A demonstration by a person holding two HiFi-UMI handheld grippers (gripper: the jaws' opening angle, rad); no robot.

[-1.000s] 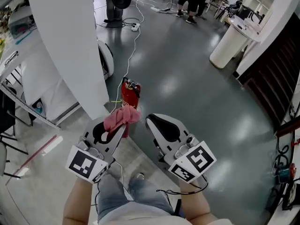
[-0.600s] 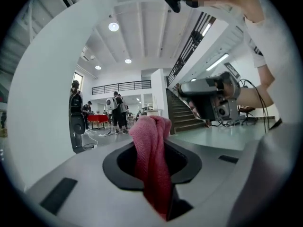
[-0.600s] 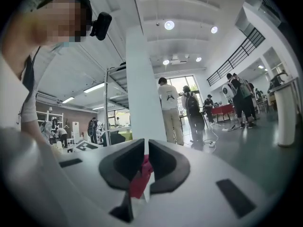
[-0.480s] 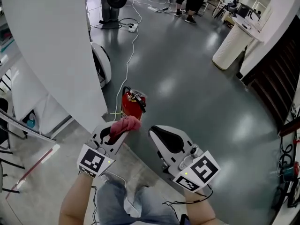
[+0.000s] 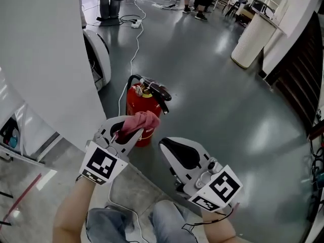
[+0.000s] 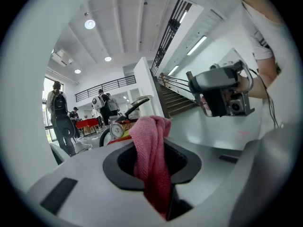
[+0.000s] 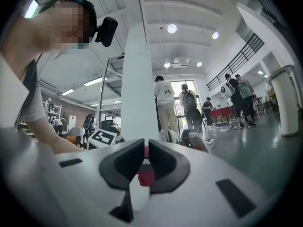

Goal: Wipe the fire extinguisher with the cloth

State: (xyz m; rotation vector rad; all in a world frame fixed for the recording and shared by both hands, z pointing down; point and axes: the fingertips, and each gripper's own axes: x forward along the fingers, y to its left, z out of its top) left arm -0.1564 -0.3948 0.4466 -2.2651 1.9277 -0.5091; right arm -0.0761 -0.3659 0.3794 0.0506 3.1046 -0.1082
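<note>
Just beyond the cloth (image 5: 139, 121), the fire extinguisher (image 5: 134, 103) stands upright.

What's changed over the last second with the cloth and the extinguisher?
The left claw, shut on the pink cloth, has moved forward to the red fire extinguisher. The cloth now overlaps its body in the head view, contact unclear. The right claw stayed shut and empty alongside.

Pink cloth (image 5: 140, 121): matt woven fabric, fuzzy ribbed weave. Fire extinguisher (image 5: 133, 101): red body glossy, looks like painted metal; its handle (image 5: 161, 91) is black, semi-matt. Left gripper (image 5: 134, 133) & right gripper (image 5: 163, 143): smooth matt light-grey plastic shells w/ matt black jaw faces; floor (image 5: 212, 95) smooth grey, high gloss, mirrors the lights.
</note>
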